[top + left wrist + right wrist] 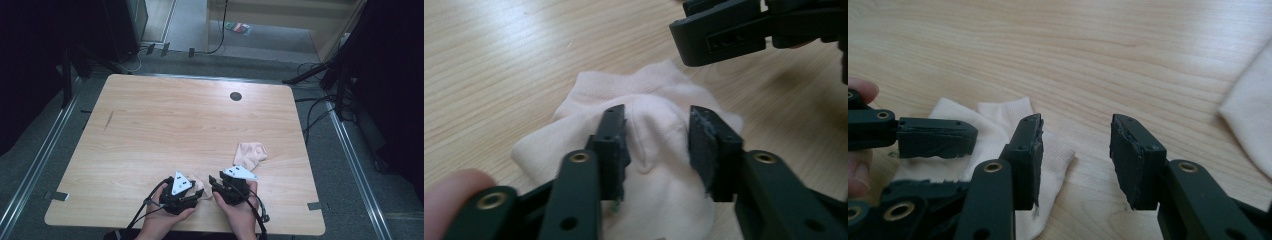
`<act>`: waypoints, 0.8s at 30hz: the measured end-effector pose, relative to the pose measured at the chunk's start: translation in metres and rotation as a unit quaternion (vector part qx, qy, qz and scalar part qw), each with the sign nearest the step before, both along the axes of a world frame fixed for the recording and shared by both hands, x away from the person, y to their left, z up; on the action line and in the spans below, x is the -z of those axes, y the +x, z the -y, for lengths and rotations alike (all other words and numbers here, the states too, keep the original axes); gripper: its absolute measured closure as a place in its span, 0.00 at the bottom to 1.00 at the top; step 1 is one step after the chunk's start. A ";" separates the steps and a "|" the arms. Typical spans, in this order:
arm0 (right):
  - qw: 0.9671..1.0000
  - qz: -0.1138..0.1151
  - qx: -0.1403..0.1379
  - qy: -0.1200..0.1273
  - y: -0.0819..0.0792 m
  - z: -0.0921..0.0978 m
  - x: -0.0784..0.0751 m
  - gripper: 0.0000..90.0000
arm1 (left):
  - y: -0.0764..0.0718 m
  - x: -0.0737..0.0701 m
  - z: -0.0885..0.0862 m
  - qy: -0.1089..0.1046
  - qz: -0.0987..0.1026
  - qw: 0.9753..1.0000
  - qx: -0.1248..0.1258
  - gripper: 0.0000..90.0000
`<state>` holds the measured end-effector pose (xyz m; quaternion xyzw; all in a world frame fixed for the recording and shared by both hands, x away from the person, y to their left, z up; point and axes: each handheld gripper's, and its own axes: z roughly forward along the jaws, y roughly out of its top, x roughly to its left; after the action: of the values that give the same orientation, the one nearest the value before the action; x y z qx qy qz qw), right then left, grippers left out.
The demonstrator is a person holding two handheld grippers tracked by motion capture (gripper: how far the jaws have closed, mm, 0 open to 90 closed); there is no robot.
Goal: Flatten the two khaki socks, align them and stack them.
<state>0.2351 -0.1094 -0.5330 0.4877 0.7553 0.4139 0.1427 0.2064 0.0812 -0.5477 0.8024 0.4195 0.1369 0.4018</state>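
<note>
Two pale socks lie on the wooden bench (150, 125), both toward its near edge. One sock (251, 155) rests flat and untouched right of the middle, a little farther in from the near edge, and its edge shows at the right side of the right gripper view (1250, 130). The other, a crumpled sock (649, 150), sits close to the near edge between the two grippers; in the high view a small part of it shows between them (204, 186).

The left gripper (656, 150) is held by the person's left hand (160, 222) and hangs over the crumpled sock with its jaws apart; the cloth bulges up into the gap, but whether the pads touch it cannot be told. The right gripper (1075, 155), in the person's right hand (240, 215), is spread wide over bare wood just beside that sock (998, 135), its left jaw overlapping the sock's edge. It grips nothing.

A dark round hole (235, 96) marks the bench near its far edge.
</note>
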 end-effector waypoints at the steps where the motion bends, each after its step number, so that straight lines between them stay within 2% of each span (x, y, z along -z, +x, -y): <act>1: 1.000 -0.004 -0.004 -0.004 0.001 -0.002 0.002 0.65 | 0.001 0.001 0.000 -0.002 -0.003 1.000 -0.005 0.74; 5: 0.999 -0.011 -0.026 -0.033 0.004 -0.011 0.008 0.65 | 0.002 0.001 -0.001 -0.002 -0.005 1.000 -0.006 0.86; 7: 0.999 -0.013 -0.029 -0.039 0.005 -0.014 0.010 0.66 | 0.002 0.000 -0.002 -0.003 -0.007 1.000 -0.003 0.90; 11: 0.997 -0.003 -0.032 -0.068 0.002 -0.020 0.012 0.76 | 0.003 0.000 -0.003 -0.010 -0.007 1.000 0.000 0.96; 13: 0.997 -0.005 -0.033 -0.065 0.001 -0.021 0.012 0.85 | 0.003 0.000 -0.005 -0.012 -0.006 1.000 0.000 0.97; 16: 0.997 -0.005 -0.037 -0.064 0.001 -0.022 0.012 0.94 | 0.002 -0.006 -0.011 -0.023 0.007 1.000 -0.004 0.98; 19: 0.998 -0.005 -0.032 -0.054 0.001 -0.021 0.012 0.96 | 0.000 -0.017 -0.023 -0.041 0.027 0.999 -0.006 0.98; 20: 0.999 -0.005 -0.030 -0.045 0.001 -0.020 0.011 0.96 | 0.000 -0.019 -0.027 -0.043 0.031 0.999 -0.007 0.98; 22: 0.999 -0.002 -0.028 -0.042 0.001 -0.018 0.009 0.97 | -0.001 -0.024 -0.037 -0.050 0.041 0.998 -0.012 0.98; 24: 0.999 0.009 -0.023 -0.039 -0.001 -0.015 0.005 0.97 | -0.002 -0.028 -0.047 -0.061 0.046 0.997 -0.019 0.98</act>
<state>0.2344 -0.0942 -0.5378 0.4605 0.7807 0.3914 0.1589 0.2049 0.1285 -0.5201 0.7612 0.4231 0.1551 0.4663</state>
